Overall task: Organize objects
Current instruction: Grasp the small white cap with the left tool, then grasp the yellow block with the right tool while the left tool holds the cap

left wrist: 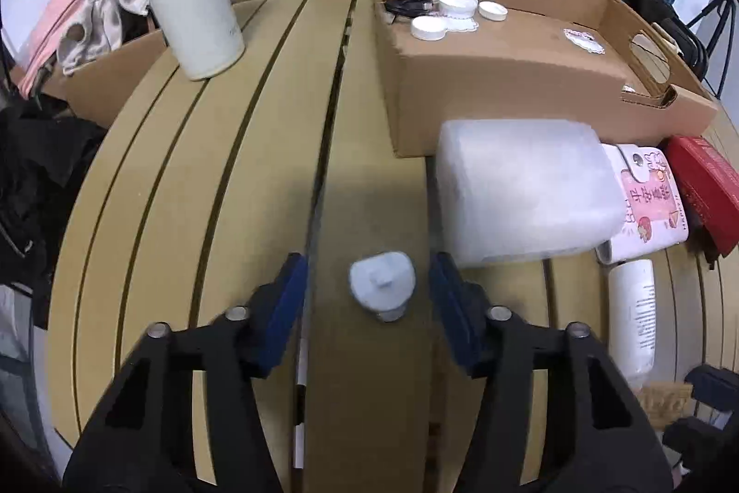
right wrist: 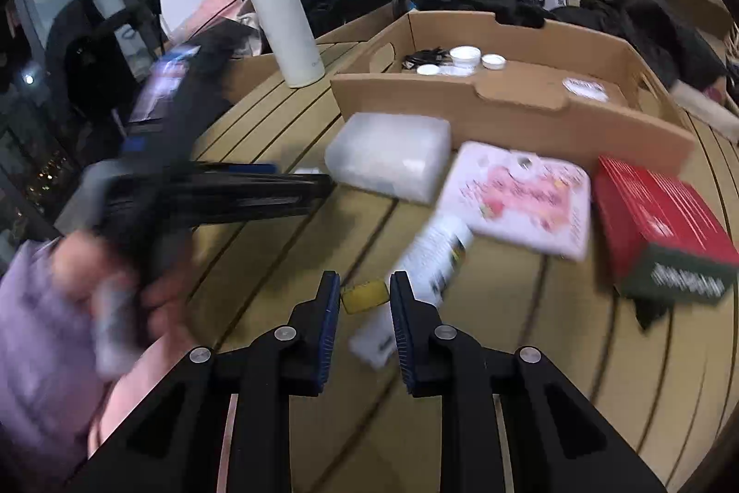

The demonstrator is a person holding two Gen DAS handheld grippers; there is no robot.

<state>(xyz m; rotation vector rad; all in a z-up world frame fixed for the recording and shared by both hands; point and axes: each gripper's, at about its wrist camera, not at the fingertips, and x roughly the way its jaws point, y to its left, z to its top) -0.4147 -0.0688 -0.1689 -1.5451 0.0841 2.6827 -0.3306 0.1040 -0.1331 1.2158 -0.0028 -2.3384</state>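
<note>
On the slatted tan wooden table (left wrist: 194, 179) the left gripper (left wrist: 367, 285) stands with its two blue-padded jaws apart, either side of a small pale grey cap-shaped piece (left wrist: 381, 285) that neither pad touches. The right gripper (right wrist: 365, 301) has its jaws apart too, narrowly, around a small yellow block (right wrist: 365, 295); blur hides whether the pads touch it, possibly not. Behind sits one shallow cardboard tray (left wrist: 462, 77) holding three white round lids (left wrist: 457, 3) (plus a black tangle). Beside it lie one frosted plastic box (left wrist: 522, 188), one pink printed booklet (right wrist: 522, 197), one red carton (right wrist: 656, 225), one white bottle (right wrist: 434, 252) on its side. One tall white flask (right wrist: 281, 17) stands upright.
</note>
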